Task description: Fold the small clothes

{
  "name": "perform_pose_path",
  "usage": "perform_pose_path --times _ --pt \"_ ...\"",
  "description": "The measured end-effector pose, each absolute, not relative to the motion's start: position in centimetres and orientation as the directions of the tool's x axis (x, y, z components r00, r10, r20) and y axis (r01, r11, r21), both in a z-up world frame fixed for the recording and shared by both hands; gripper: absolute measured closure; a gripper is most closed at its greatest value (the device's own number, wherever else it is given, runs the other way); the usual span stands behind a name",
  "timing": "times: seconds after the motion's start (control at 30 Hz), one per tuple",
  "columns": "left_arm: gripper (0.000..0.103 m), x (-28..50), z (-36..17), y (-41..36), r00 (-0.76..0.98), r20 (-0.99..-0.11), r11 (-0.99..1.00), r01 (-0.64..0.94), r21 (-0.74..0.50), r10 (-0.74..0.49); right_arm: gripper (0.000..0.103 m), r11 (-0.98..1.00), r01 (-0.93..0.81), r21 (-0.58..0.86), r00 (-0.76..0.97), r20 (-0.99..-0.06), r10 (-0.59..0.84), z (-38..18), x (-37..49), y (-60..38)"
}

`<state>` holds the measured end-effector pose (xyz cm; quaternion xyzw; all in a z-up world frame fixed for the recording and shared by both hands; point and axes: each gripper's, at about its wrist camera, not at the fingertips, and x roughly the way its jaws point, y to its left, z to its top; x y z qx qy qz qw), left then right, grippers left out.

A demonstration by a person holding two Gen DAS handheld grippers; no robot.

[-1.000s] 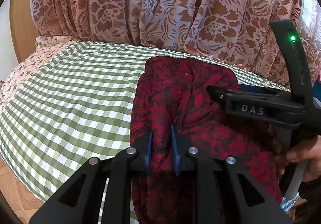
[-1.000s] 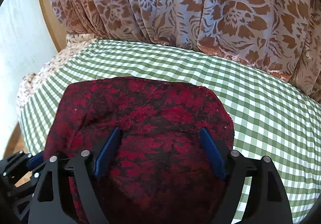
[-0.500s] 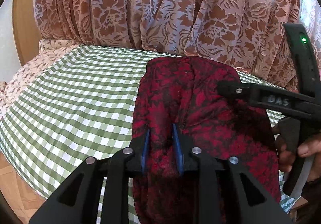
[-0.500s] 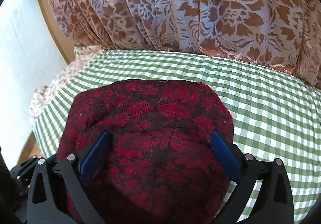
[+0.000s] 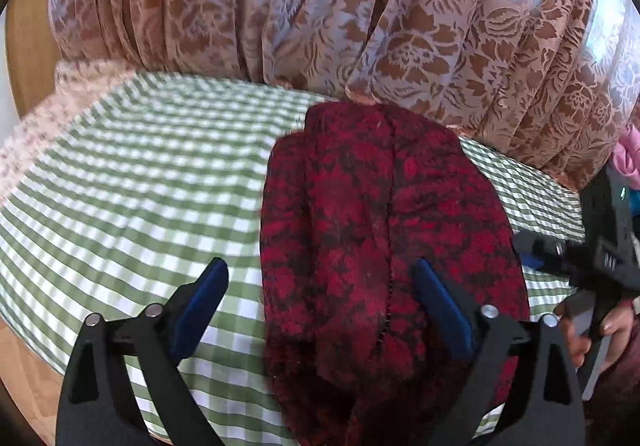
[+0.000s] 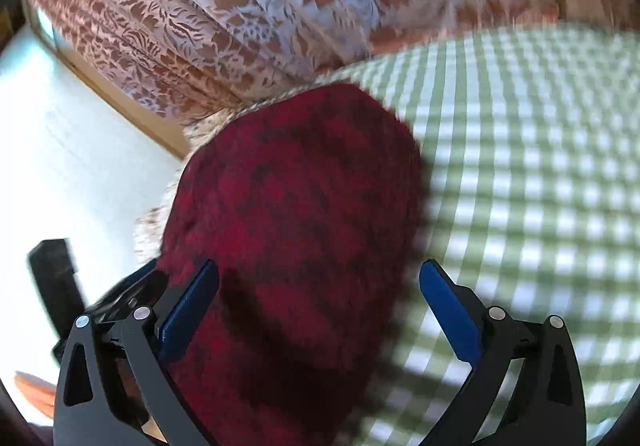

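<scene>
A home room is showing here: a floral lace curtain point(image 5: 360, 26) is hanging behind a table wearing a green checked cloth point(image 5: 132, 182), with a wooden frame point(image 6: 132, 102) and wood floor point(image 5: 28, 378) bordering it.

Wide-spread left gripper point(image 5: 320, 298) above red garment point(image 5: 384, 246)

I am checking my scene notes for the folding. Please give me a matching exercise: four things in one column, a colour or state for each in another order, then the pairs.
Things:
1. fuzzy patterned garment
2. checked tablecloth
3. floral curtain
4. left hand-held gripper

States:
A. green and white
B. open, holding nothing
C. brown and pale pink
D. dark red and black, lying on the cloth

Pairs: 1-D, 2-A, 3-C, 4-B
</scene>
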<state>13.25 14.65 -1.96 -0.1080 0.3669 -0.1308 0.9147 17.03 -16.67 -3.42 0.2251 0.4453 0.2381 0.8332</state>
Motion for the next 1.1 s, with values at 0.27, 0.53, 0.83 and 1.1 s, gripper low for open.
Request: perform_pose_path --times 0.27,0.53,0.83,1.1 --pt "0.003 15.4 -8.6 17.5 0.561 -0.556 0.747 0.184 -0.639 -0.613 0.003 0.600 -0.184 0.779 0.345 -0.520 0.781 -8.4 18.3 -15.4" --pt "0.022 15.9 -11.8 17.9 0.509 -0.332 0.504 0.245 -0.829 -0.794 0.009 0.573 -0.299 0.763 0.297 -0.496 0.816 -6.7 20.7 -12.8" --pt "0.029 20.6 -5.5 19.0 0.582 -0.260 0.522 0.340 -0.782 -0.770 0.018 0.545 -0.473 0.692 0.280 -0.469 0.838 0.1 27.5 -10.8" --pt "0.031 29.4 -5.4 16.9 0.587 -0.381 0.612 0.261 -0.746 -0.715 0.018 0.613 -0.411 0.675 0.276 -0.549 0.789 -1.3 37.4 -12.0"
